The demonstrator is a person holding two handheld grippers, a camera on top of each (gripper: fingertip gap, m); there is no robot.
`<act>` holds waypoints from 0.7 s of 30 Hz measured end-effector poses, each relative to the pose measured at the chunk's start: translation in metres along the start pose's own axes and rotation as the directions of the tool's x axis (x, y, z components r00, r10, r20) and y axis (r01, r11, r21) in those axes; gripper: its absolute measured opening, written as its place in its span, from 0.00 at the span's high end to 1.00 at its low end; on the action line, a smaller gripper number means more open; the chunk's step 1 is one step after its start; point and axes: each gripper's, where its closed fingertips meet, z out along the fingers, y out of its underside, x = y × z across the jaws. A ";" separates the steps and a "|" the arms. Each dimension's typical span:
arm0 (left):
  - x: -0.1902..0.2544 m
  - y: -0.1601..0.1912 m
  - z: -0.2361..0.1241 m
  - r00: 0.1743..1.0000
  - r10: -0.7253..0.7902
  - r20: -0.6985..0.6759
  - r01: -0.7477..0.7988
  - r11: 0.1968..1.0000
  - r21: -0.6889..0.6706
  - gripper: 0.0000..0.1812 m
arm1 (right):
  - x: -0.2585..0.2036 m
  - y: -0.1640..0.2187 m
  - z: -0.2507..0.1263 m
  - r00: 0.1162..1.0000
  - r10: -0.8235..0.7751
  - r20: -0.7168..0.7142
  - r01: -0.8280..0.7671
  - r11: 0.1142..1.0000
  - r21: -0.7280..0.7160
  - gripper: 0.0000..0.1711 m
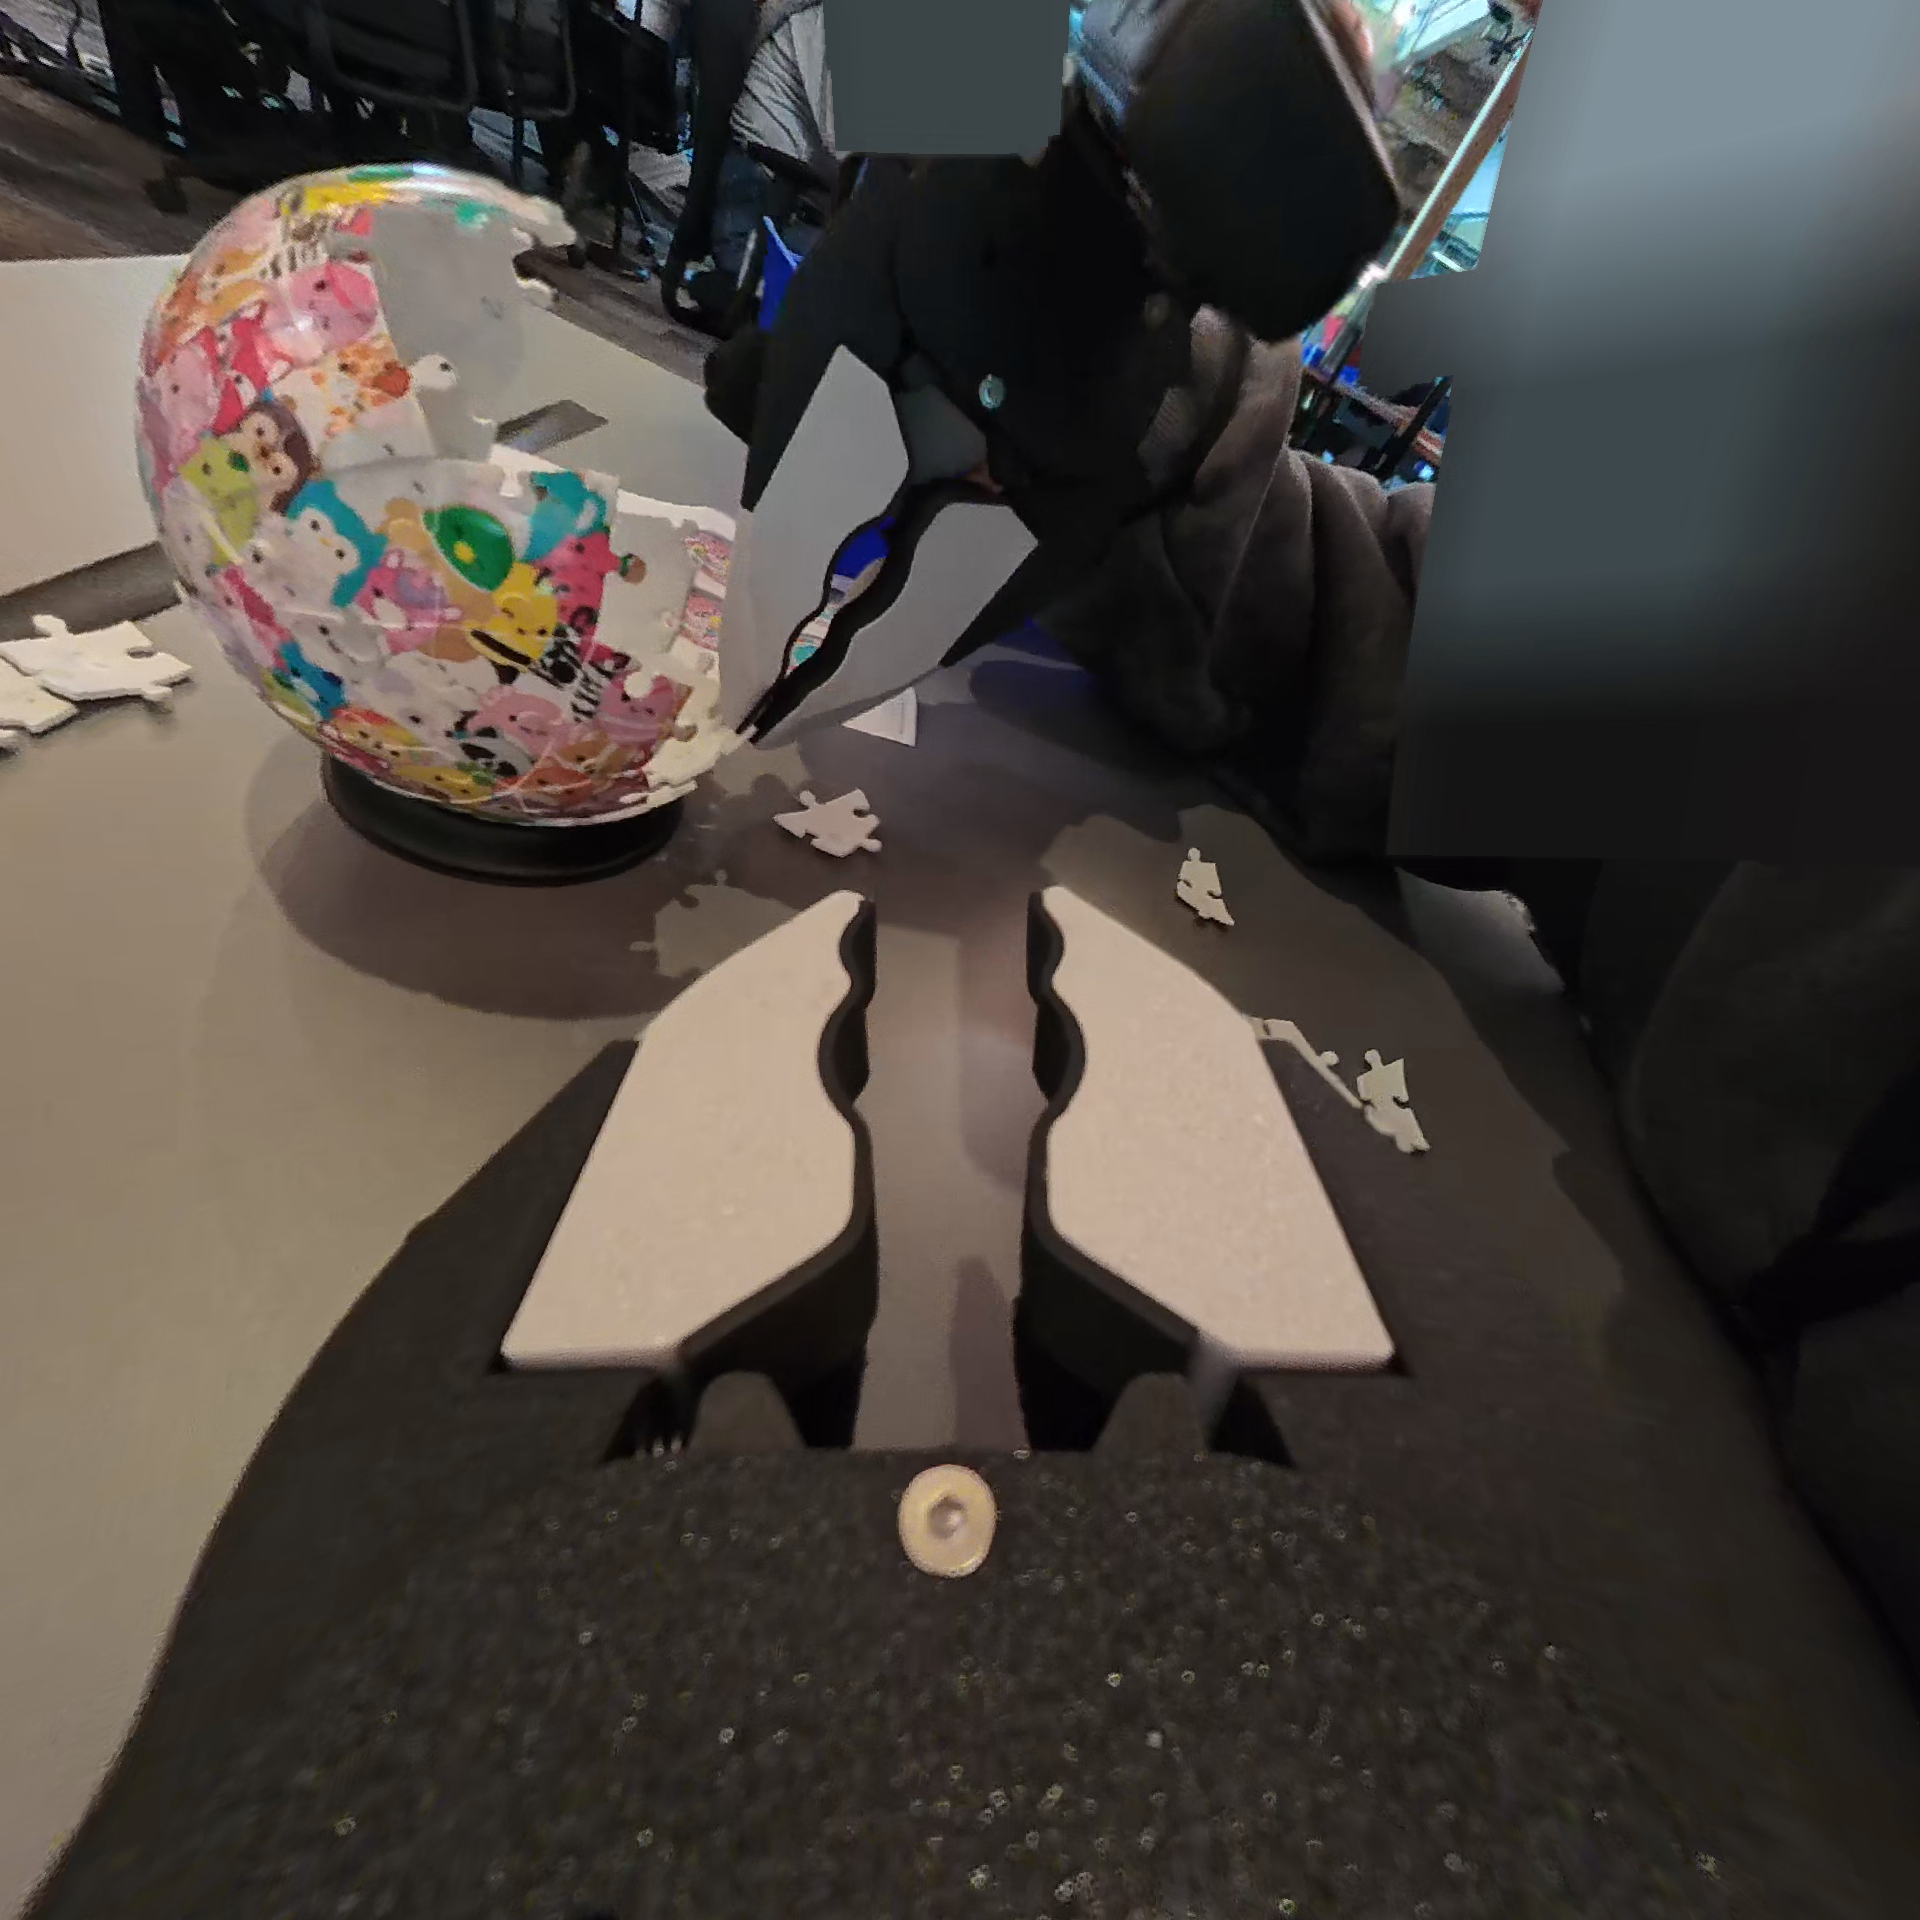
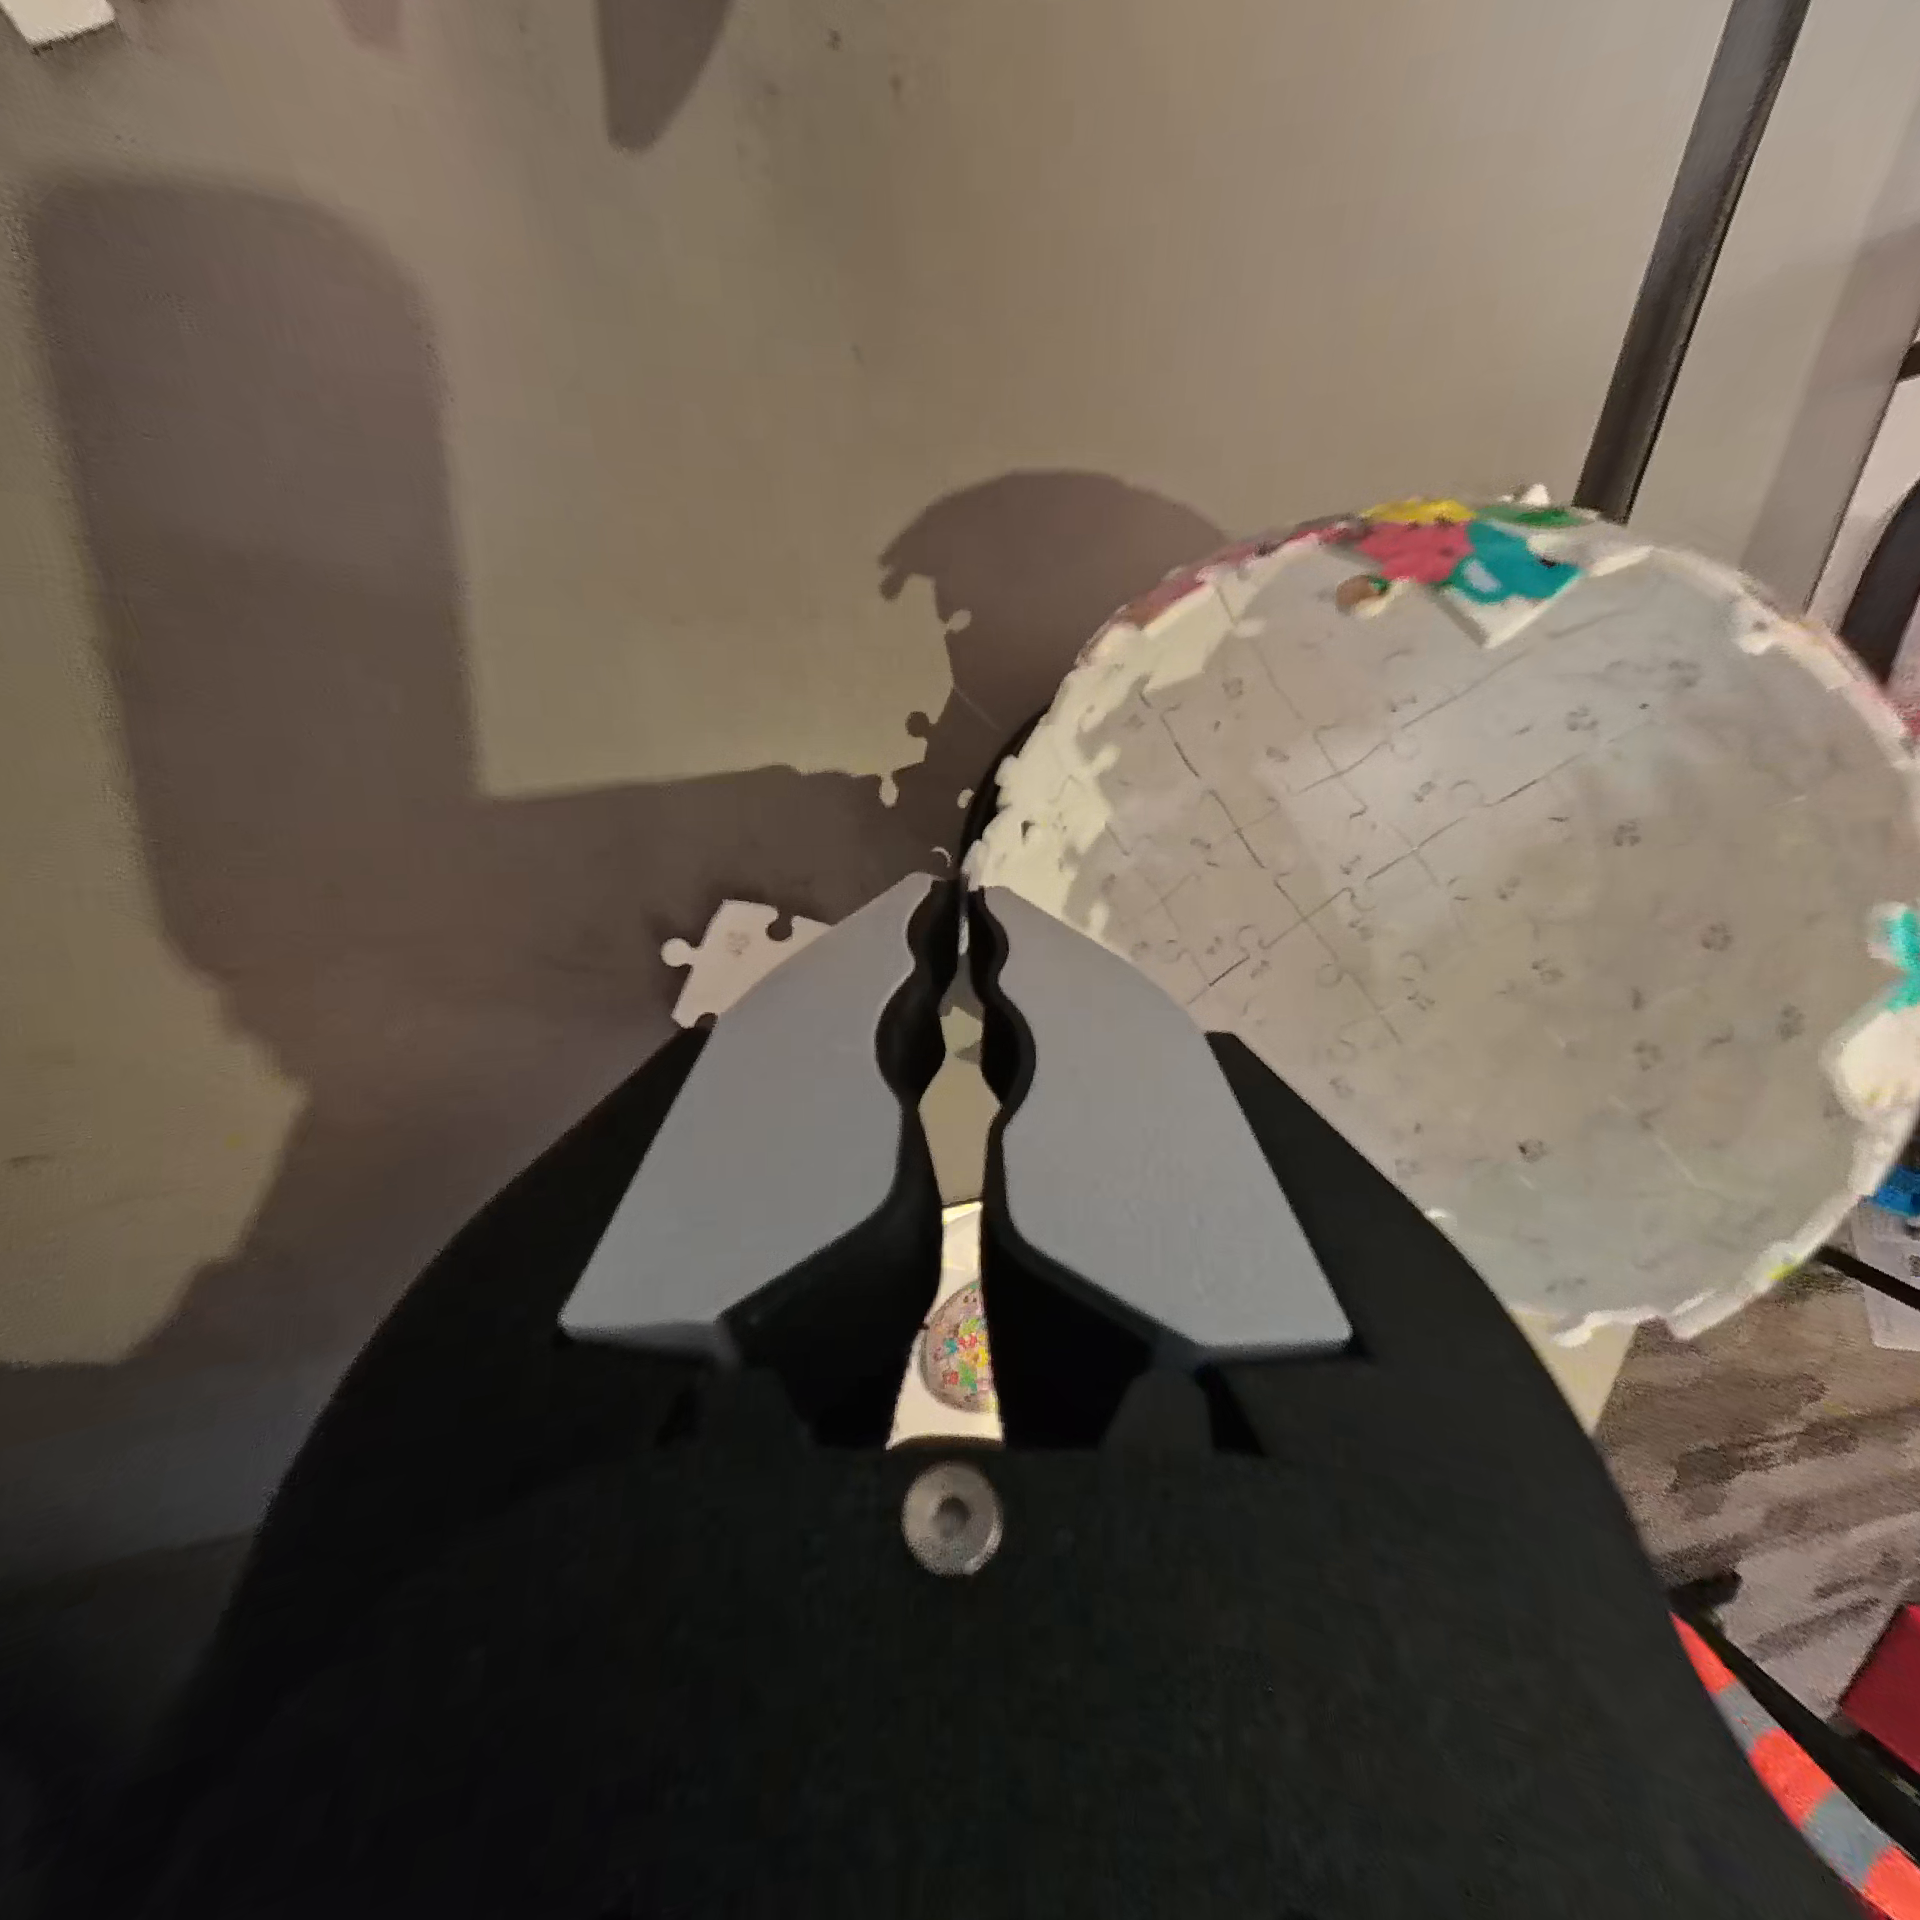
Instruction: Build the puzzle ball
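Observation:
The puzzle ball (image 1: 416,540) is a partly built colourful shell on a black ring stand (image 1: 499,836), with a large opening on its upper right. The right wrist view looks into its white inside (image 2: 1507,883). My right gripper (image 2: 951,899) has its jaws nearly together on a thin white puzzle piece at the ball's lower rim. It also shows in the left wrist view (image 1: 756,730), touching that rim. My left gripper (image 1: 951,914) is open and empty, low over the table in front of the ball. Loose white pieces (image 1: 831,823) lie between it and the ball.
More loose pieces lie to the right (image 1: 1392,1101) (image 1: 1205,888), at the far left (image 1: 83,665) and beside my right gripper (image 2: 727,956). A paper leaflet (image 2: 956,1351) lies under my right gripper. A person in a dark coat (image 1: 1195,520) is behind the grey table (image 1: 208,1039). The tips of one gripper are about 12 centimetres away from the tips of the other.

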 end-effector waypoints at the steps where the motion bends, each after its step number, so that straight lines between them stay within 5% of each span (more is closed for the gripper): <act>1: 0.000 0.000 0.001 1.000 0.013 0.009 -0.013 1.000 -0.003 0.85 | 0.000 0.000 0.000 1.000 0.008 0.008 -0.008 1.000 0.003 0.99; 21: 0.002 0.003 0.005 0.997 0.076 0.029 -0.076 0.997 -0.028 0.86 | -0.004 -0.002 0.002 0.990 -0.054 0.129 0.052 0.998 0.017 0.99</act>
